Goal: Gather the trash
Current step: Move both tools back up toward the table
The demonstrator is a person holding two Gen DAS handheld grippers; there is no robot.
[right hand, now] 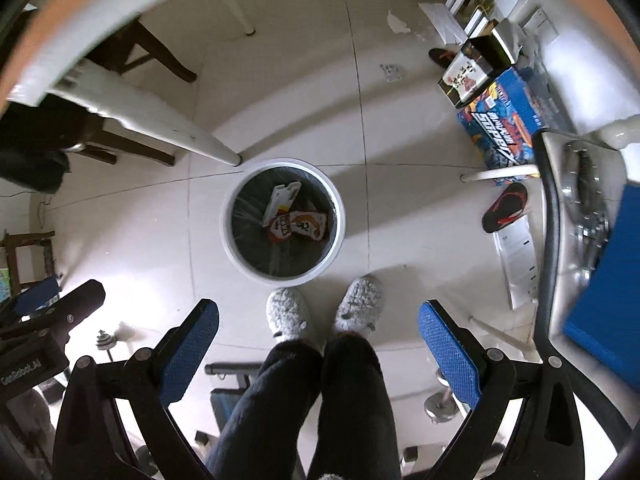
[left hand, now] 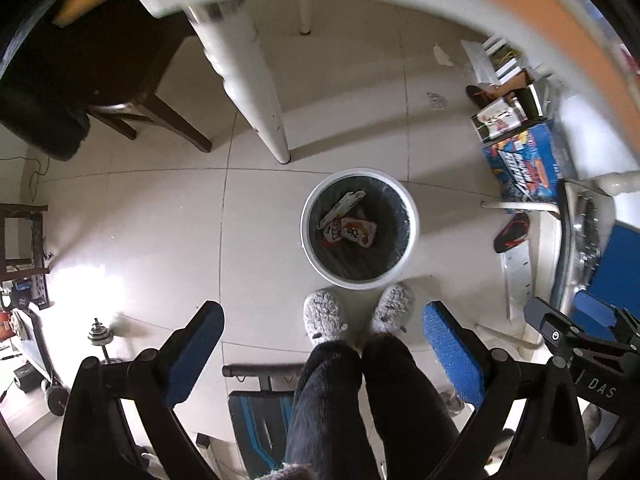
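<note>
Both grippers point down at the floor, side by side above a white bin with a dark liner. Left gripper: jaws wide, nothing between them. Right gripper: jaws wide, also holding nothing. The bin stands on the floor just ahead of the person's grey slippers, near a white table leg. Inside the bin lie a white carton and, partly under it, an orange-and-white wrapper. Boxes and a black sandal lie on the floor right of the bin, well apart from it.
</note>
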